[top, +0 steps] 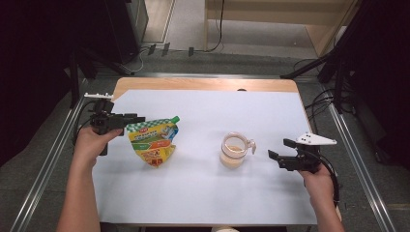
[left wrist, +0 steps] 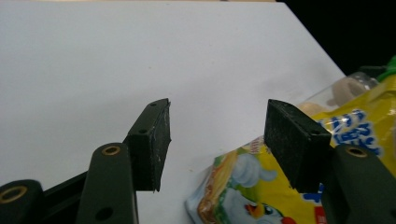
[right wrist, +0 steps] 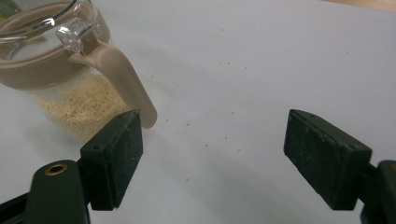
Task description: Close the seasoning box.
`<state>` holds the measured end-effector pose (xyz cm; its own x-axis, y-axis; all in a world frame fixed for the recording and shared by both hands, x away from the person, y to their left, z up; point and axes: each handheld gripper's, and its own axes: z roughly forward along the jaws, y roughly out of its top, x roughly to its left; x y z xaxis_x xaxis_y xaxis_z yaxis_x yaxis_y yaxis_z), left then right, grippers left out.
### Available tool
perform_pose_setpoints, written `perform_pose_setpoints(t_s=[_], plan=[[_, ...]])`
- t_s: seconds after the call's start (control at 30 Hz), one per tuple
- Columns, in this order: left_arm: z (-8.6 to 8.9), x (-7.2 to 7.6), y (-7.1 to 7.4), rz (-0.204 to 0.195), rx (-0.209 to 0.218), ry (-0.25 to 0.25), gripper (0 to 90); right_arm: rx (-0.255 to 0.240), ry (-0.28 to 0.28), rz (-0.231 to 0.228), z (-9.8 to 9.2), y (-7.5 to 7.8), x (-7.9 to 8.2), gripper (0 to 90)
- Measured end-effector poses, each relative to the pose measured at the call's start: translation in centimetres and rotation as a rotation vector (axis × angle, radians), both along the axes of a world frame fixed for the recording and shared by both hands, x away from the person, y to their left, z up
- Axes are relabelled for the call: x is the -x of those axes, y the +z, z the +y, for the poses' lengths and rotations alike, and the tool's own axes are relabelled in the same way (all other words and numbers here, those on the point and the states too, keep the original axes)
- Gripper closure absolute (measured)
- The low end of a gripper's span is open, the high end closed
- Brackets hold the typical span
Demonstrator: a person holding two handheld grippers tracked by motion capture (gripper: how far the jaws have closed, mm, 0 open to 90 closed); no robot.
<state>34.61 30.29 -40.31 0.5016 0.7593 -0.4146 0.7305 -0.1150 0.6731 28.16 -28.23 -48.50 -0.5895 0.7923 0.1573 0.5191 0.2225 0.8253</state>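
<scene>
Bench [top: 203,193] is covered in a white sheet, both working items on it and well apart. Yellow pouch [top: 153,141] with green cap lies flat on the left; left tool [top: 138,119] sits just at its upper left corner, jaws apart, nothing clamped; in the left gripper view the pouch [left wrist: 261,186] is below and beside the right jaw, not between the pads. Clear jar [top: 234,151] with a beige lid and latch stands upright right of centre, holding a low layer of pale granules; right tool [top: 280,150] hangs just to its right, jaws wide apart and empty, pointing at the latch [right wrist: 116,74]. Likely step: grab pouch and jar. For the pouch, take it by the upper edge near the cap, since a flat film body will slip. For the jar, come in level and steady the body, not the latch arm. Loose crumbs [right wrist: 205,140] lie on the sheet beside the jar; minor. Nothing blocks either approach; cables trail clear at the bench edges.
</scene>
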Motion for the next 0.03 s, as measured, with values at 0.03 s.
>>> perform_pose_setpoints(t_s=[0.03], plan=[[0.01, -0.04, -0.12, -0.004, -0.012, 0.013, 41.7, 0.0, 0.003, 0.002, 0.05, -0.06, -0.03, 20.2]])
